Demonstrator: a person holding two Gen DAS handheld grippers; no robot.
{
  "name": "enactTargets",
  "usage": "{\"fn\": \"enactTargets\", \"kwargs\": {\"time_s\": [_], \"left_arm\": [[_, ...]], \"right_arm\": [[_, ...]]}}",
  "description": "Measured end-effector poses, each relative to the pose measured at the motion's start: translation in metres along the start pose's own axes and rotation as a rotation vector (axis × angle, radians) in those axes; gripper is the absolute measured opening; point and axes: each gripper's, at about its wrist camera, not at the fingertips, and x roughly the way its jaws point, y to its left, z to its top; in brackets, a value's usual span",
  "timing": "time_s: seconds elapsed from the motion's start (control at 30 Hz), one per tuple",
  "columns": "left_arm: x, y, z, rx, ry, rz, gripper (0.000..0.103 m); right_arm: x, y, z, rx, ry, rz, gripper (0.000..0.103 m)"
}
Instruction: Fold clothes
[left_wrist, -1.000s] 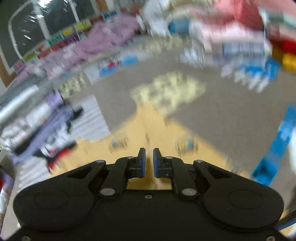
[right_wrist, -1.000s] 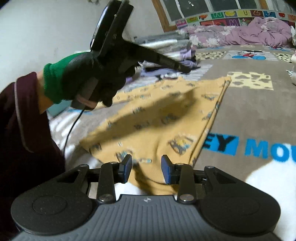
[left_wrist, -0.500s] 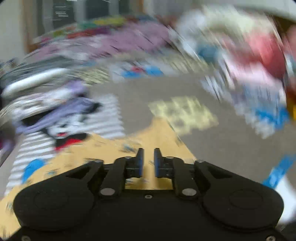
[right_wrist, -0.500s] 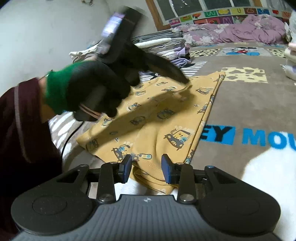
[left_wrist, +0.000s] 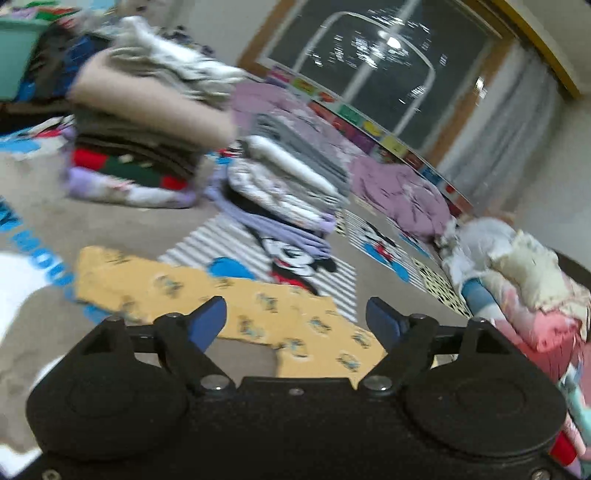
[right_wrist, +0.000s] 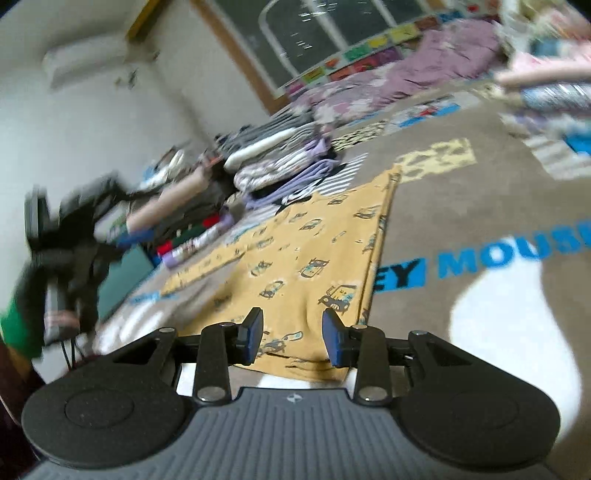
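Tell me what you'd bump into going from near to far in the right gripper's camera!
Right gripper → yellow garment with little cars → striped cartoon patch of the blanket → purple bedding → dark window.

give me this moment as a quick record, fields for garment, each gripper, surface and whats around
garment: yellow printed garment, lying flat and partly folded on the mat
left gripper: open, holding nothing, above the garment's edge
right gripper: open, holding nothing, at the garment's near hem
surface: brown cartoon play mat with blue lettering
surroundings: folded clothes stacks beyond the garment; purple bedding under a dark window
image quality: motion blur in both views
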Motion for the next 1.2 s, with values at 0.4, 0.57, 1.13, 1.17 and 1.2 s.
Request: {"fn": "enactTargets", "kwargs": {"time_s": [0.4,0.57,1.13,1.17,1.2], "left_arm": [[0.009,0.129,-0.024,-0.326,-0.006,0.187,0.085],[0.018,0.153,-0.015,-0.439,-0.036,0.146,0.075],[0.064,0.119,0.007,-0.286,-0.024,0.081,0.000],[0.062,0.110,0.007,-0.248,-0.038,0.065,0.000],[0.060,0.100,0.007,-0.207,-0.053,0.049,0.000]], "right_arm": [[-0.008,-0.058,-0.010,0.295,-0.099,-0.147,0.050],[0.003,-0.069,-0.013,0.307,-0.120,-0.158,0.048],[0.056,-0.083,0.042,0.265,-0.111,0.115,0.053],[0.060,-0.082,0.044,0.264,-0.105,0.136,0.053],[0.063,-0.081,0.047,0.263,-0.100,0.158,0.053]]}}
